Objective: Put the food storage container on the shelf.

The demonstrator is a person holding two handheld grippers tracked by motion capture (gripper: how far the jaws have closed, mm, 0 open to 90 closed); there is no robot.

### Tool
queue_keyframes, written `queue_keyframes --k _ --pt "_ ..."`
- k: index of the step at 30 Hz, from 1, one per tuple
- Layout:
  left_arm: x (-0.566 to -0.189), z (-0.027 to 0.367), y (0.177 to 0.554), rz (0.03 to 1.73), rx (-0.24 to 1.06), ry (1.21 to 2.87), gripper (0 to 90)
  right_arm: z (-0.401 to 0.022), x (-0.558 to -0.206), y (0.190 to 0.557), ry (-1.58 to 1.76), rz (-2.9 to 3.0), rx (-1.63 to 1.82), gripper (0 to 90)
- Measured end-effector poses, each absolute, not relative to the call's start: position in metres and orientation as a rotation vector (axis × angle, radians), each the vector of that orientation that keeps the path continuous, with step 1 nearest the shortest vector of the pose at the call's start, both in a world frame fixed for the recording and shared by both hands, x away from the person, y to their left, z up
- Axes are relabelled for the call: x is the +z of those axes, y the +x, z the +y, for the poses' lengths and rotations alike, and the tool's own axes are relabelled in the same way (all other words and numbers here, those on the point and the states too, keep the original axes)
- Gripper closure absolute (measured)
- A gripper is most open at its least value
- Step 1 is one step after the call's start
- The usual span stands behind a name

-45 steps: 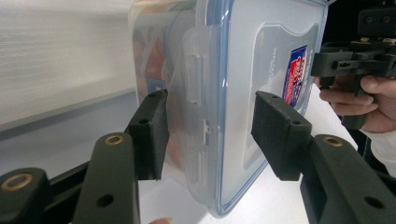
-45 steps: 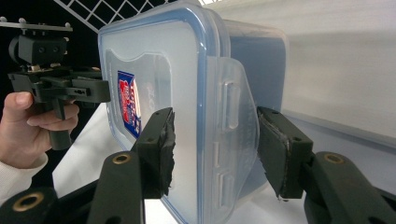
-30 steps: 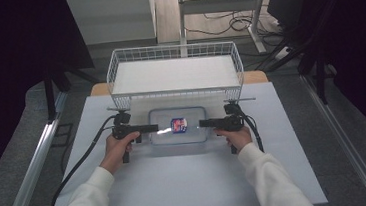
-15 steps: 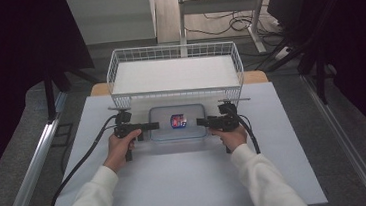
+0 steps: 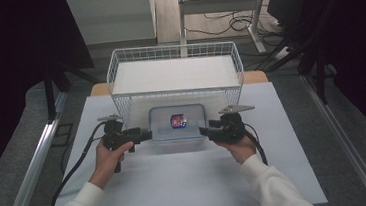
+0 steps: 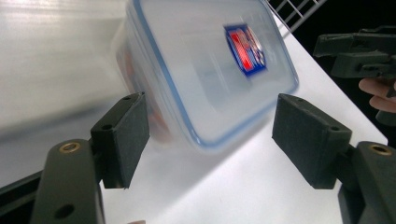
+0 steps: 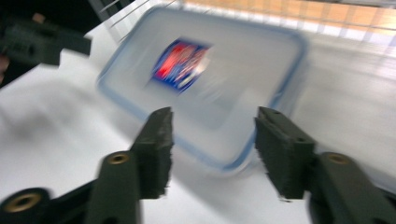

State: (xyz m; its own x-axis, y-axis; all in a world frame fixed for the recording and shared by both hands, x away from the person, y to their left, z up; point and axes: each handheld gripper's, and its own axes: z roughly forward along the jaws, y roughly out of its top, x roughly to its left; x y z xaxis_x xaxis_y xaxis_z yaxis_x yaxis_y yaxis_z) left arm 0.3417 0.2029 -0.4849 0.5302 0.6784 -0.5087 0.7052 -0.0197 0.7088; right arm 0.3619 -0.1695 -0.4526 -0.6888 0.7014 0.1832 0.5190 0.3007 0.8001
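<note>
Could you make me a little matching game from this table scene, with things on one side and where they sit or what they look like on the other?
Things:
1. wire basket
2. lidded plastic container
3. left tool
4. right tool

Descriptions:
A. clear, with a blue-rimmed lid and a red and blue label
B. white, at the far side of the table
C. open, beside the container's right end
D. open, beside the container's left end

Pairs: 1-B, 2-A, 3-D, 4-C

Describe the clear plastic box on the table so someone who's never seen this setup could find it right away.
Start at the white wire basket at the table's far side. Directly in front of it lies a lidded container, between the two hand-held grippers. Its blue-rimmed translucent lid with a red-and-blue sticker sets it apart.
</note>
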Motion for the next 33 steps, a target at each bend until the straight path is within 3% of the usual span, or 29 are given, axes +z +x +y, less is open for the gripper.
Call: queue_keyframes --k 2,3,4,6,11,33 --pt "-0.486 0.204 0.336 1.159 -0.053 1.722 26.6 -0.169 -0.454 0.356 1.099 2.392 1.335 54.7" --pt "-0.487 0.204 0.330 1.148 -0.057 1.728 26.6 -0.167 -0.457 0.351 1.071 2.425 1.326 59.7" --pt "-0.490 0.204 0.318 1.136 -0.049 1.755 27.3 -0.162 -0.462 0.340 1.007 2.471 1.285 70.6" --pt "-0.491 0.204 0.313 1.128 -0.028 1.787 27.2 -0.153 -0.470 0.331 0.929 2.517 1.218 78.0" --pt "-0.492 0.195 0.292 1.084 -0.006 1.841 27.2 -0.124 -0.492 0.321 0.724 2.584 1.025 87.2" --pt "-0.491 0.193 0.266 1.036 0.028 1.885 25.5 -0.077 -0.524 0.360 0.739 2.544 0.912 88.9"
